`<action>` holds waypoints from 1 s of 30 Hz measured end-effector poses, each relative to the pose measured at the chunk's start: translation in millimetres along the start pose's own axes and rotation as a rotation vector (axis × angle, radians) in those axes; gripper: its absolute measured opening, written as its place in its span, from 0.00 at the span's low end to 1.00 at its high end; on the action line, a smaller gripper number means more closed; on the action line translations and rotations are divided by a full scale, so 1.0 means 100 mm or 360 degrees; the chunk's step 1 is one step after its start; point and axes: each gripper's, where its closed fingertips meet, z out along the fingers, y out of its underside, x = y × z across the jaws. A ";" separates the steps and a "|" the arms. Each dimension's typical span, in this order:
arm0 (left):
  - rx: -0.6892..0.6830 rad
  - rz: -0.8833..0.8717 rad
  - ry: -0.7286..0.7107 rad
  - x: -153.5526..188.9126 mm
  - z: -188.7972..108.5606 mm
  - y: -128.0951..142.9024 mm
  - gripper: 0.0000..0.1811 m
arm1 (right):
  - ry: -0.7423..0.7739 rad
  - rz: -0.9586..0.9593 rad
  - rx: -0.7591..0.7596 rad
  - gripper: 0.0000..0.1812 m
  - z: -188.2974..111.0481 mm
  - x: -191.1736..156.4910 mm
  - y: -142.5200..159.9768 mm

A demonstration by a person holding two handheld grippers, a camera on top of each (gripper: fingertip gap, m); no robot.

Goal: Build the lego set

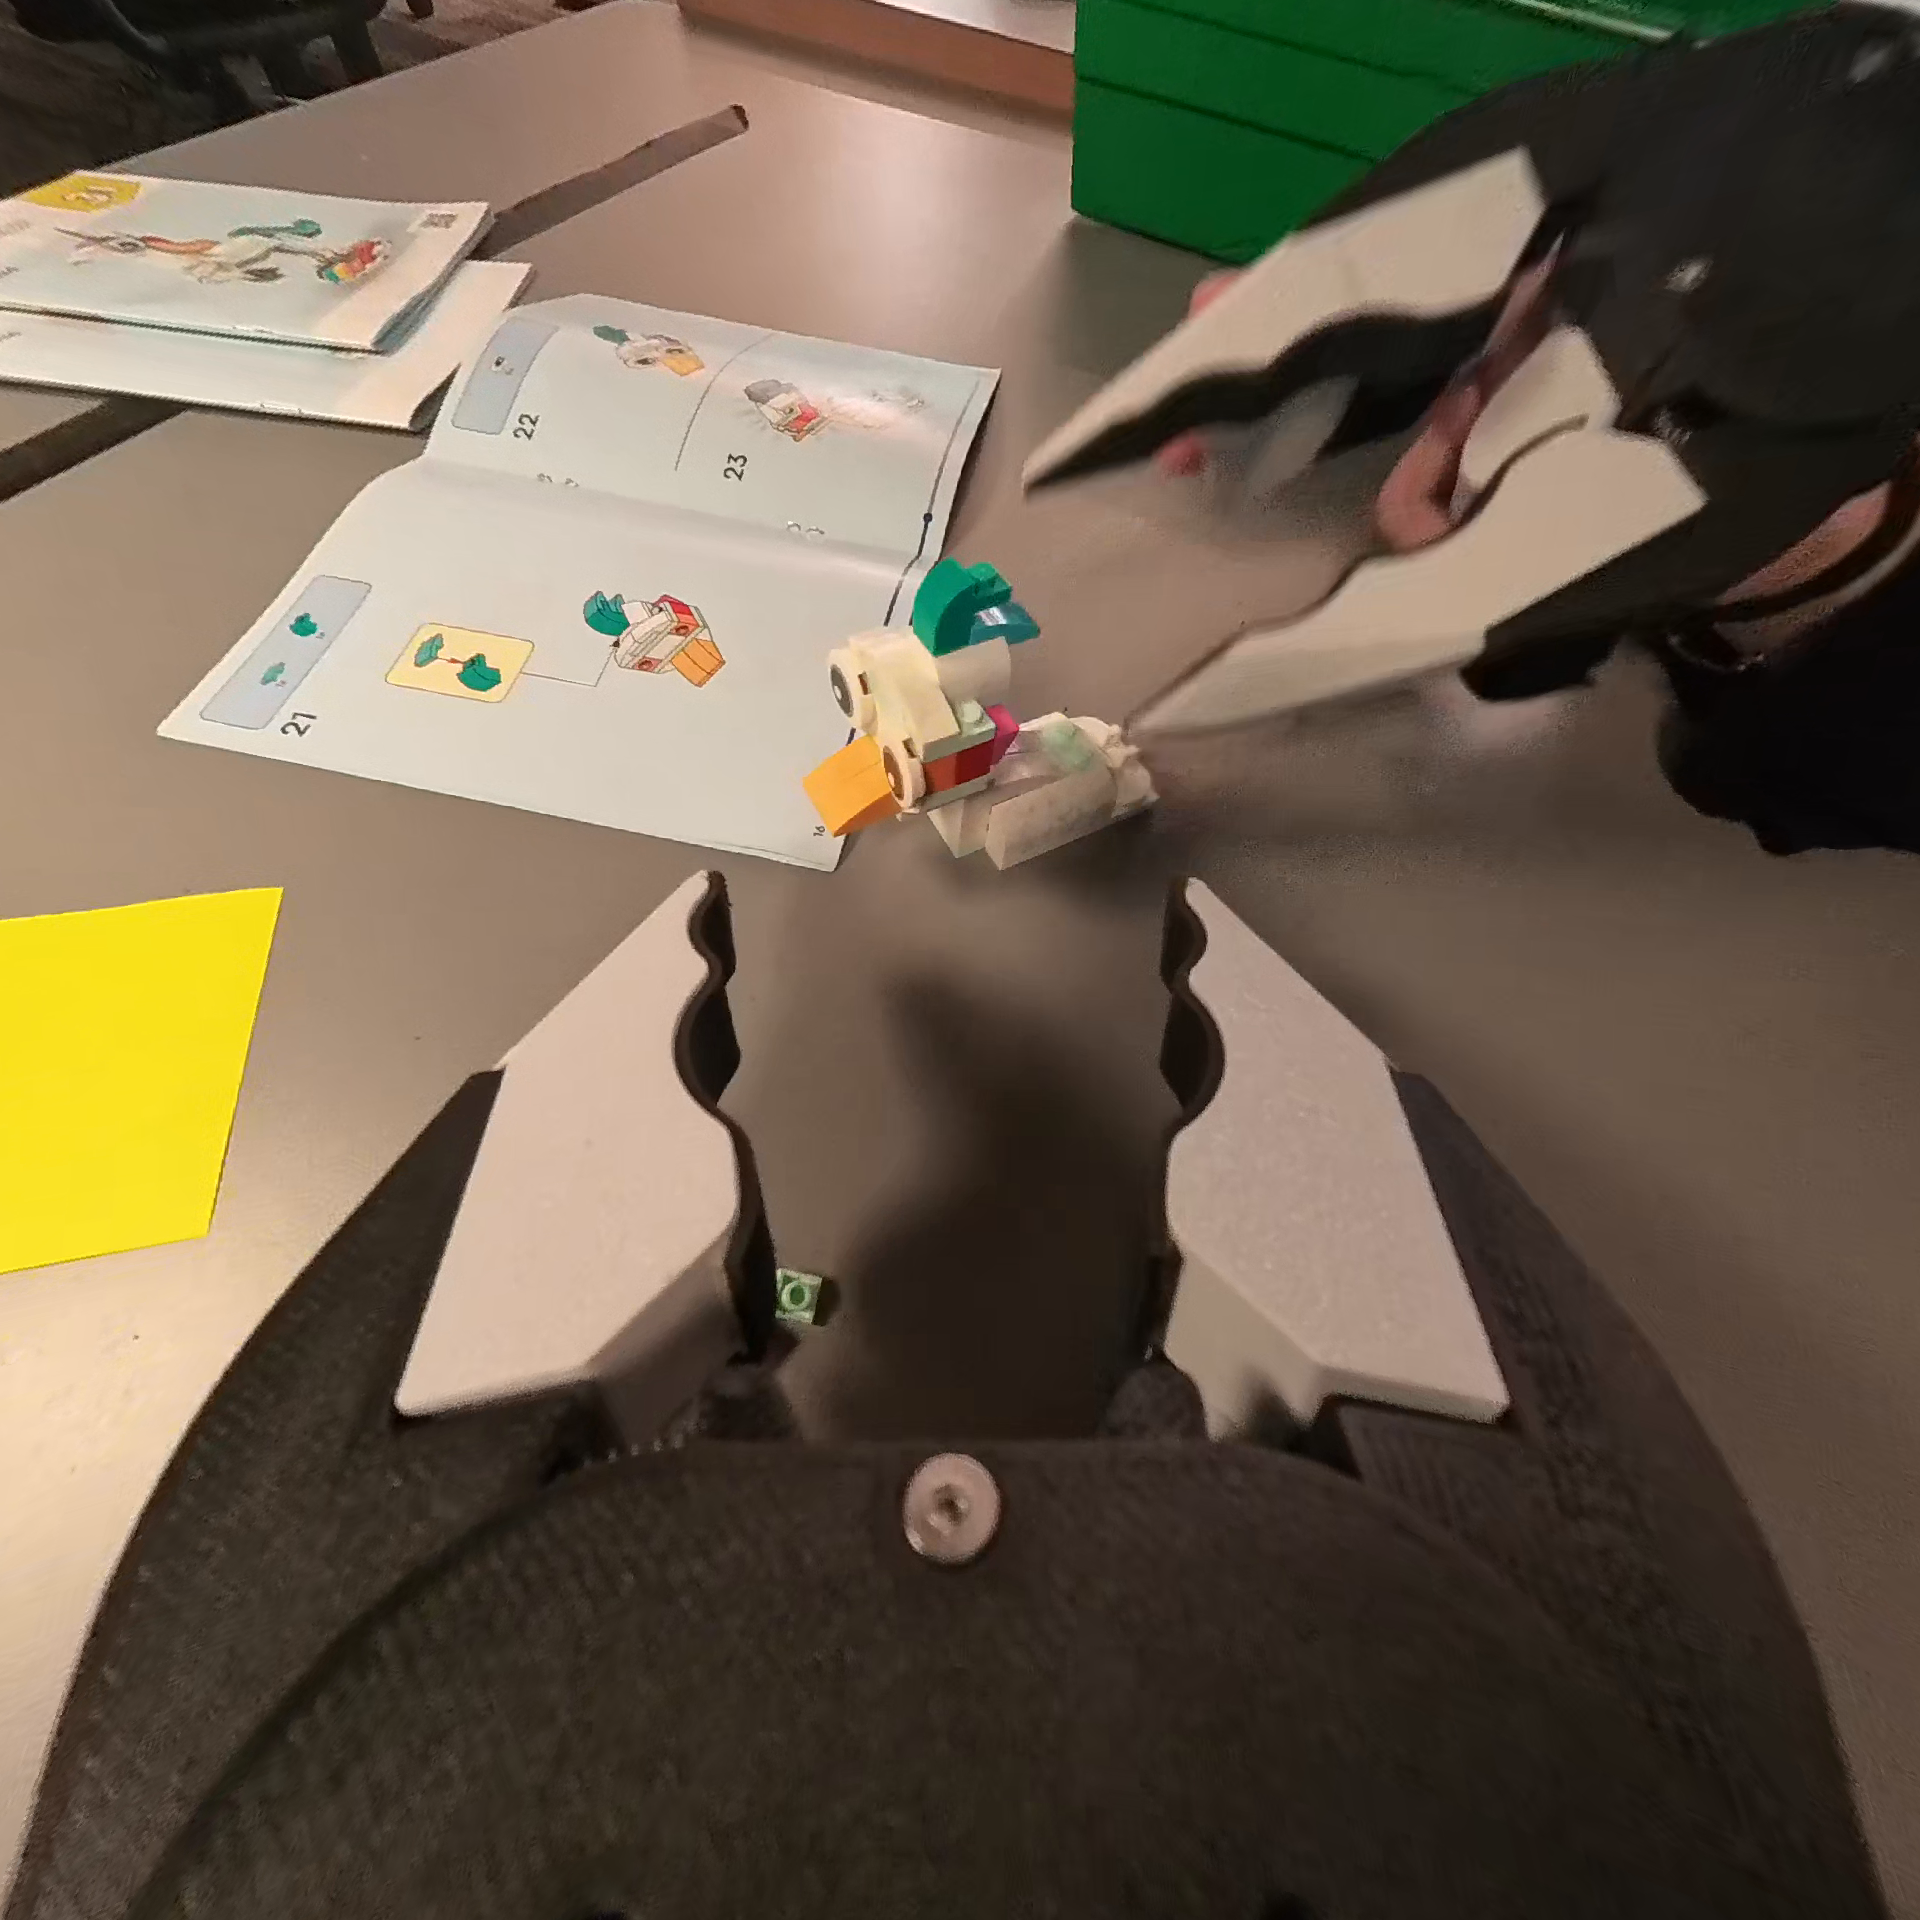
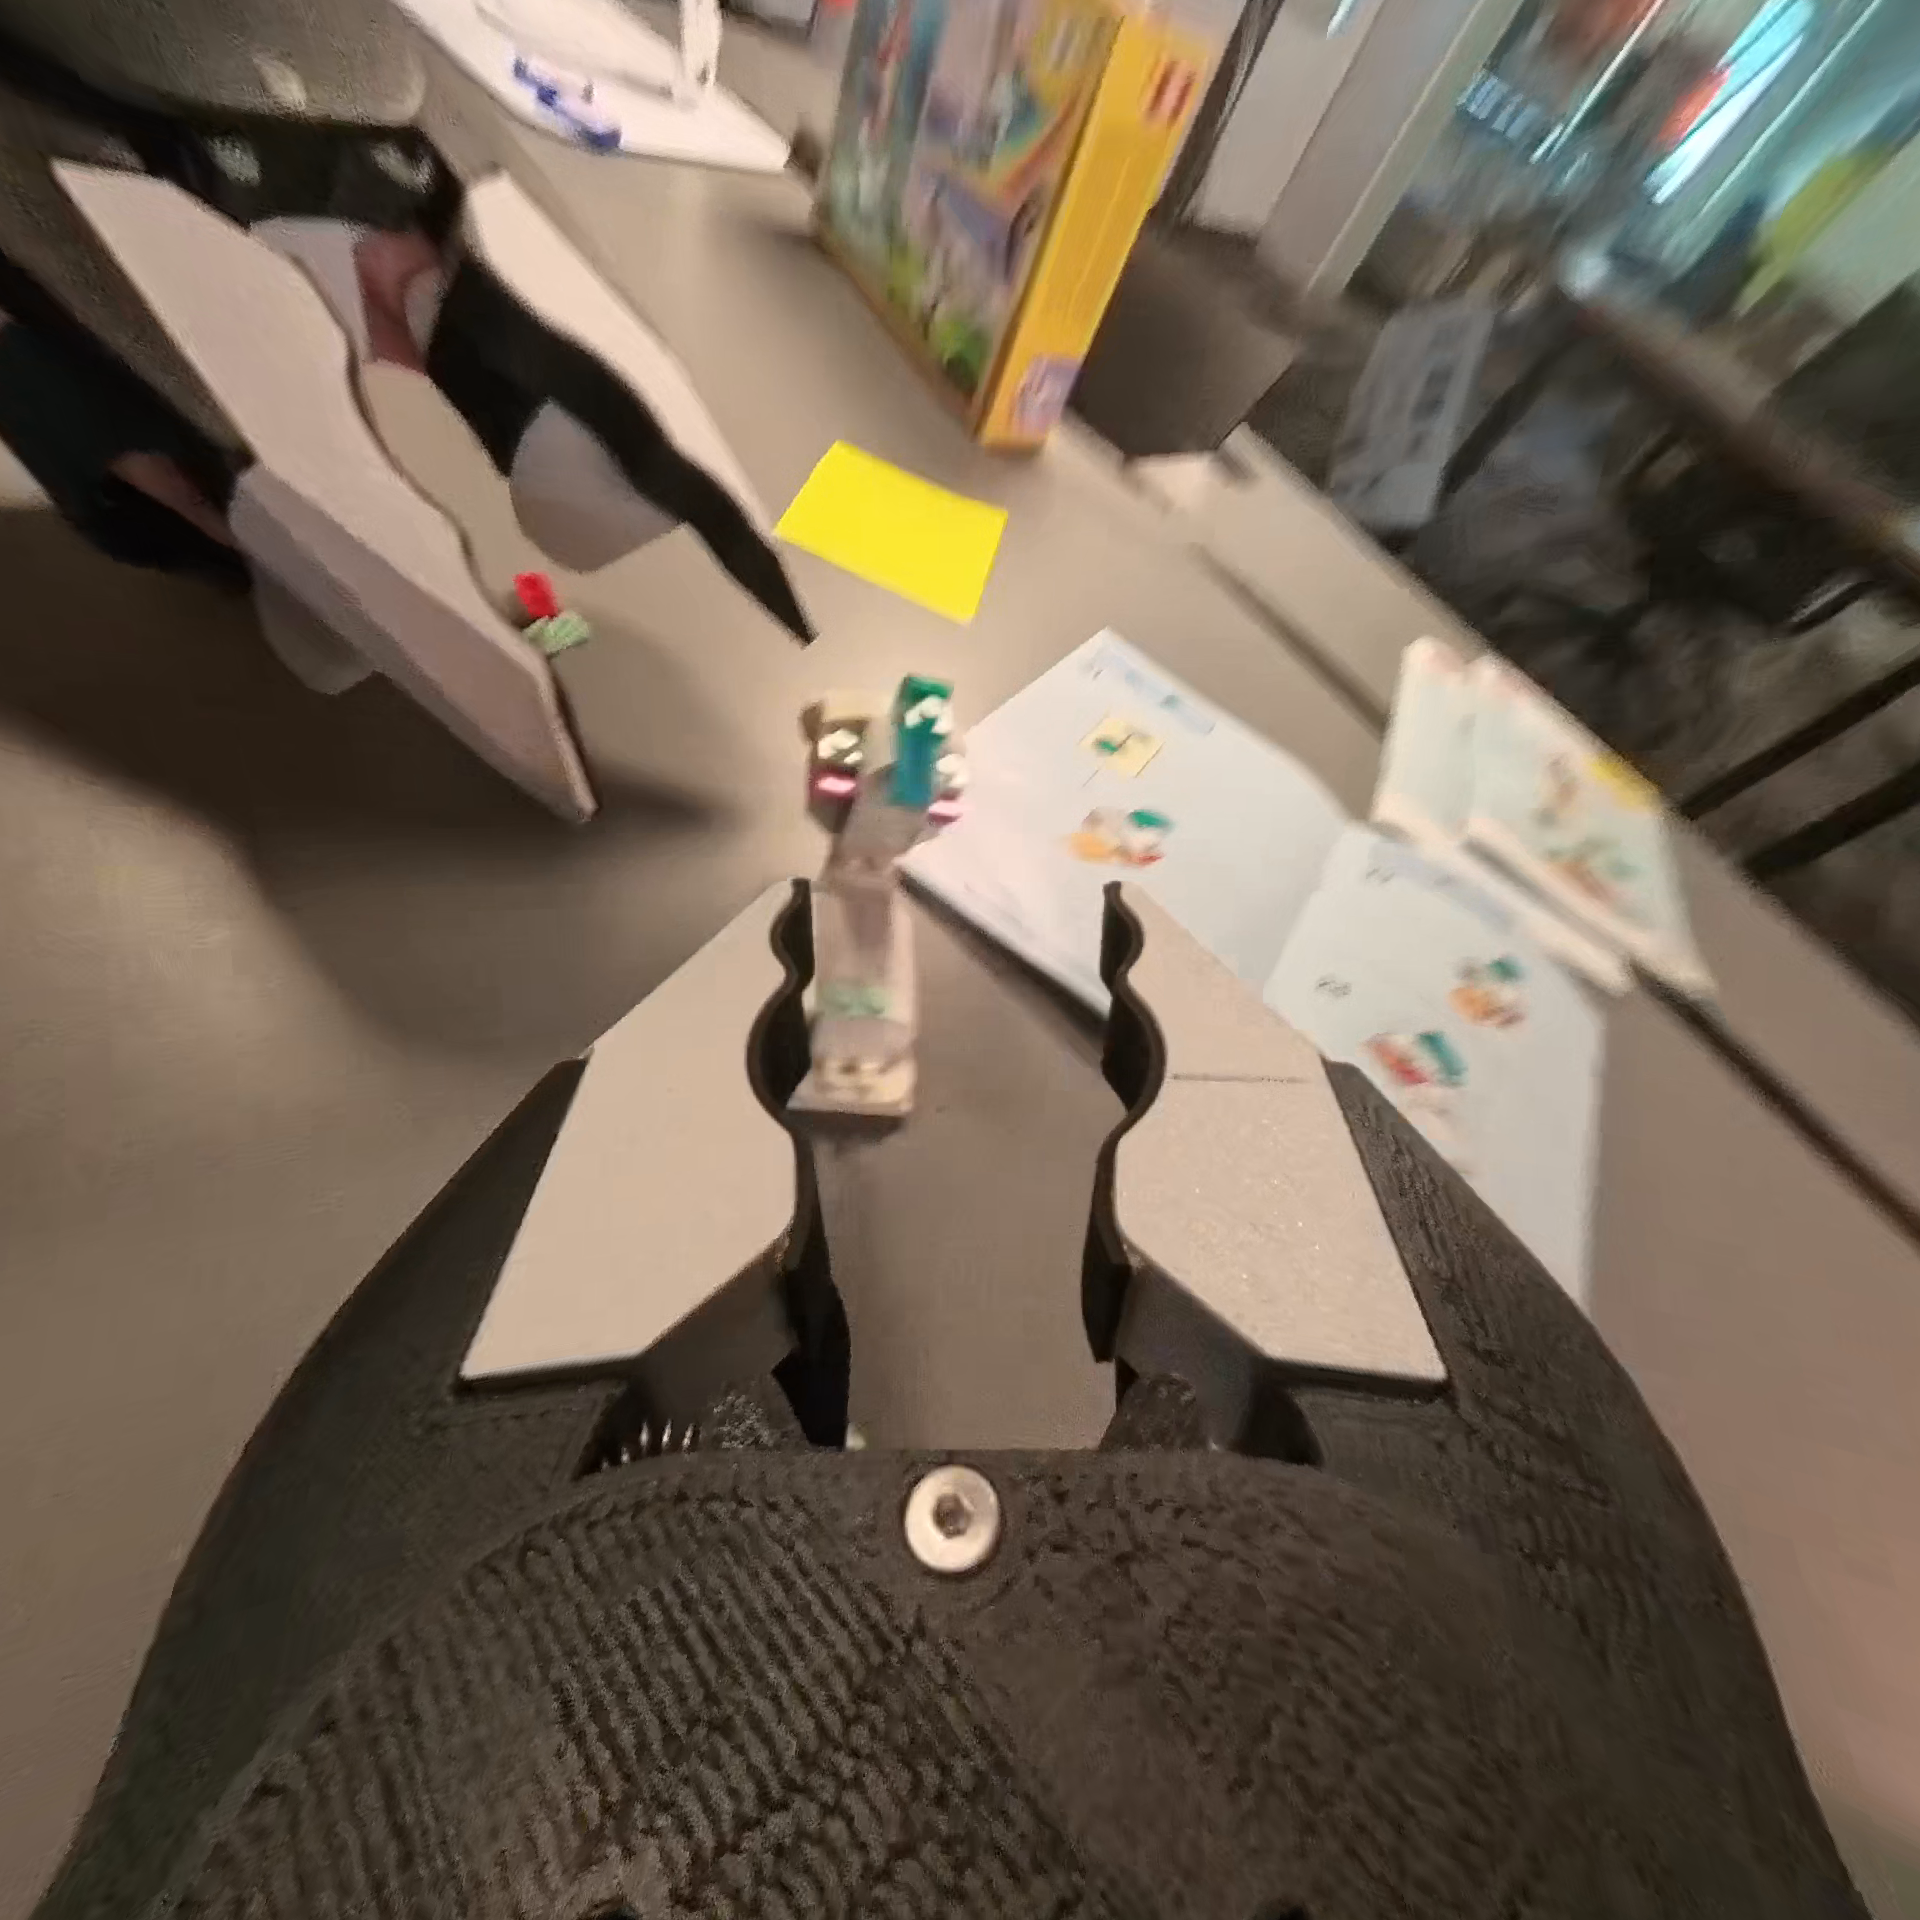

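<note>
A small lego bird model (image 1: 935,717) lies on the grey table (image 1: 1351,1039), with a white body, an orange beak and a teal crest. My left gripper (image 1: 951,894) is open and empty, just short of the model. My right gripper (image 1: 1081,597) comes in from the right, open, with its lower fingertip at the model's tail end. In the right wrist view the model (image 2: 862,935) lies between the open fingers of my right gripper (image 2: 954,891), close against the left finger. A small green piece (image 1: 800,1297) lies by my left gripper's base.
An open instruction booklet (image 1: 582,582) lies left of the model, with closed booklets (image 1: 229,260) behind it. There is a yellow sheet (image 1: 114,1070) at the left and a green box (image 1: 1299,114) at the back. A red and green piece (image 2: 545,613) and a lego box (image 2: 997,208) show in the right wrist view.
</note>
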 end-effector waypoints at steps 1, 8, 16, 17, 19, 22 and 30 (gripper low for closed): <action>0.0002 0.0008 -0.0005 0.00 0.00 0.00 0.45 | 0.0069 -0.0050 0.0074 0.29 -0.06 0.10 -0.07; 0.0043 0.0046 -0.0040 -0.01 0.01 -0.05 0.45 | 0.0862 -0.0172 0.0409 0.18 -0.71 1.25 -0.06; 0.0319 0.0211 -0.0300 -0.14 -0.08 -0.30 0.47 | 0.1122 -0.0263 0.0387 0.16 -0.88 1.97 0.44; 0.0359 0.0219 -0.0333 -0.16 -0.11 -0.32 0.47 | 0.1109 -0.0266 0.0385 0.15 -0.84 2.00 0.46; 0.0434 0.0214 -0.0381 -0.19 -0.16 -0.37 0.47 | 0.1066 -0.0277 0.0391 0.15 -0.75 2.04 0.46; 0.0581 0.0228 -0.0478 -0.22 -0.29 -0.45 0.46 | 0.0990 -0.0325 0.0427 0.13 -0.62 2.02 0.42; 0.0626 0.0605 -0.0987 -0.20 -0.44 -0.71 0.39 | 0.0843 -0.0246 0.0559 0.10 -0.56 1.90 0.31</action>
